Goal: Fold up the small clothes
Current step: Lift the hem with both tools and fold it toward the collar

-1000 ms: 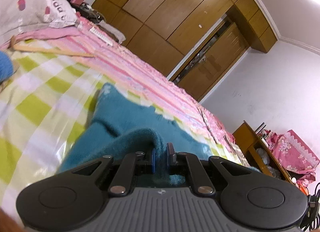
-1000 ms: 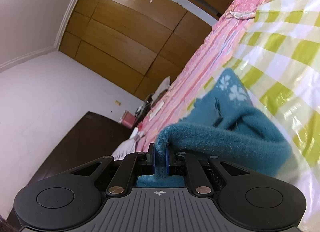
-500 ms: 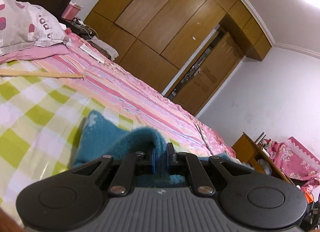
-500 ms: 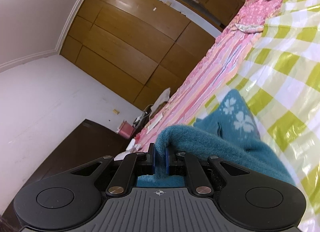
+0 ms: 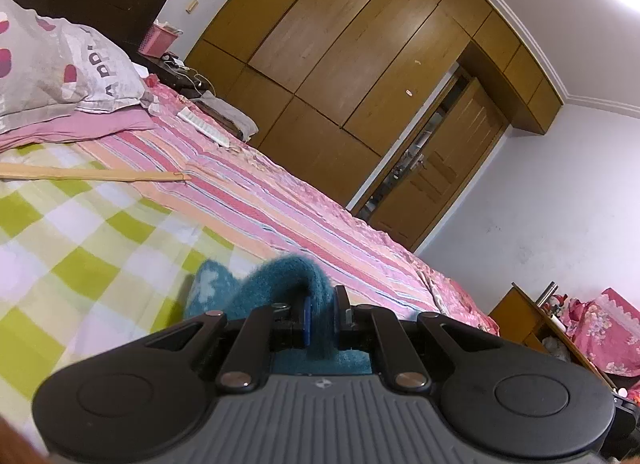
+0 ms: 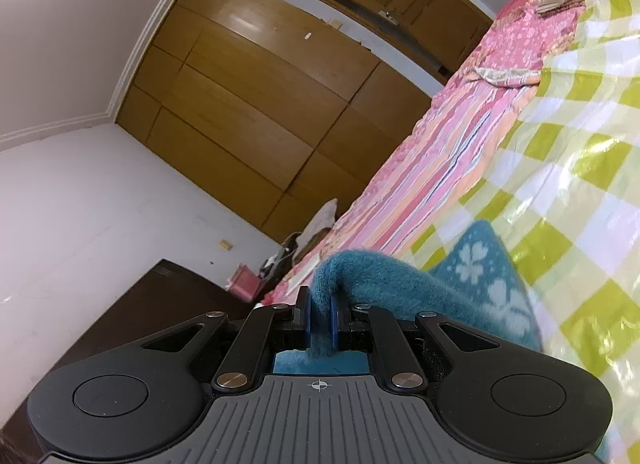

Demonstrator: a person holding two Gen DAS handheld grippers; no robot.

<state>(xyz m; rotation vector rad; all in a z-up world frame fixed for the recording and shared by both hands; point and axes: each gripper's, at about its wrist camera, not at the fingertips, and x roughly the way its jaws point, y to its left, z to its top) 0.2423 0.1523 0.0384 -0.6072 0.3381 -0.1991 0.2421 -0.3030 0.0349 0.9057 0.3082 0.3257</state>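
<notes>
A teal fleece garment [image 5: 276, 284] with pale flower prints lies on the green-and-white checked cover of the bed. My left gripper [image 5: 322, 314] is shut on a raised fold of it, the cloth pinched between the blue pads. In the right wrist view the same teal garment [image 6: 472, 280] drapes down to the right, and my right gripper [image 6: 320, 314] is shut on another edge of it. Most of the garment is hidden below both gripper bodies.
The checked cover [image 5: 80, 240] lies over a pink striped bedsheet [image 5: 280, 200]. A wooden stick [image 5: 96, 174] and a grey pillow [image 5: 60, 72] lie at the head of the bed. Wooden wardrobes [image 5: 340, 64] line the far wall. A small cabinet [image 5: 532, 324] stands at the right.
Both grippers have lifted and tilted up with the teal garment still pinched. Less of the garment lies spread ahead of them, and more wall and wardrobe show.
</notes>
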